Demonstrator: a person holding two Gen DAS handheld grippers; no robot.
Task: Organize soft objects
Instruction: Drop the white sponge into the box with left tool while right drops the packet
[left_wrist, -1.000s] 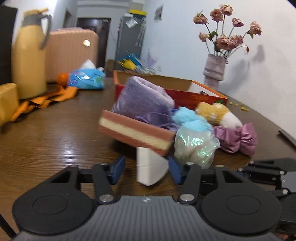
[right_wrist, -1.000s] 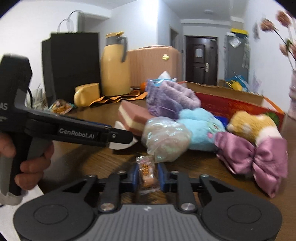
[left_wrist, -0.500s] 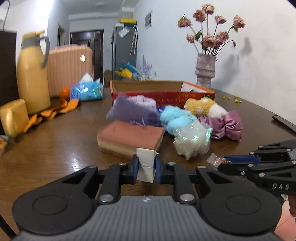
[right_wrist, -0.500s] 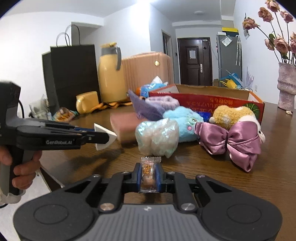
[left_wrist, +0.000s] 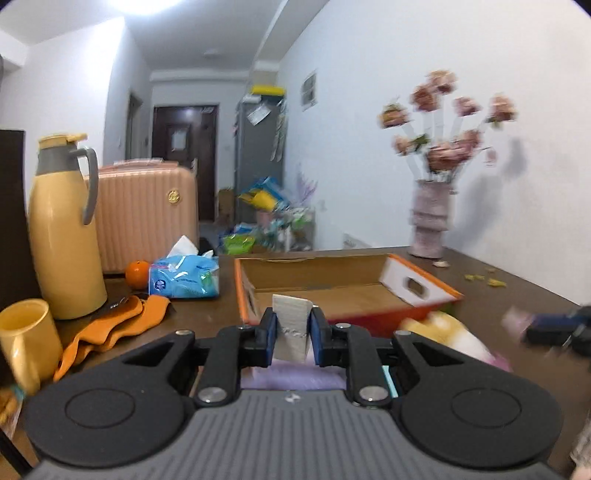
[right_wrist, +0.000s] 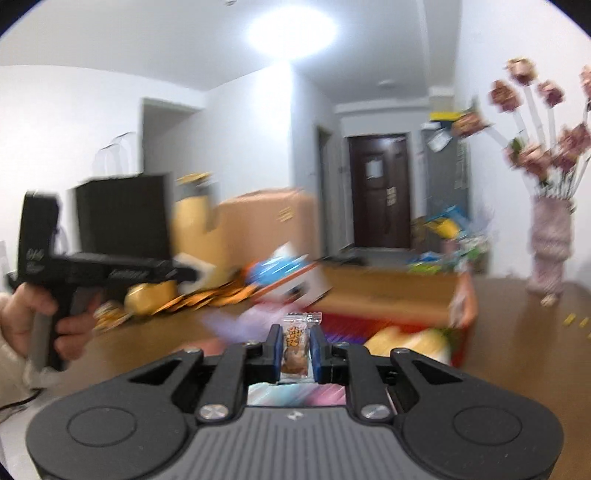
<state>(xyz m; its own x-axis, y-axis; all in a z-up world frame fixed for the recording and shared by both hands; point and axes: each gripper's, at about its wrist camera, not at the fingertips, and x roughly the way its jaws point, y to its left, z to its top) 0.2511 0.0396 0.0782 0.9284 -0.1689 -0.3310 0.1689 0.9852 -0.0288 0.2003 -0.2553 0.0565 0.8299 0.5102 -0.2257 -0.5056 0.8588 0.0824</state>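
Observation:
My left gripper (left_wrist: 291, 332) is shut on a white sponge piece (left_wrist: 291, 328) and holds it up in front of the open orange cardboard box (left_wrist: 421, 286). My right gripper (right_wrist: 293, 349) is shut on a small wrapped candy (right_wrist: 295, 345), lifted above the table before the same box (right_wrist: 388, 295). A purple cloth (left_wrist: 291, 374) and a yellow-and-white plush (left_wrist: 443, 330) lie just under and right of the left gripper. The plush (right_wrist: 406, 339) also shows blurred in the right wrist view. The other soft things are hidden below the grippers.
A yellow thermos (left_wrist: 62, 229), yellow mug (left_wrist: 26, 339), orange cloth (left_wrist: 114, 328), orange fruit (left_wrist: 137, 274) and blue tissue pack (left_wrist: 184, 277) stand at left. A vase of dried roses (left_wrist: 430, 218) stands at back right. A pink suitcase (left_wrist: 144, 218) is behind the table.
Both grippers have risen and moved forward toward the box, each still holding its item. The soft pile has dropped below the view. Both views are now motion-blurred.

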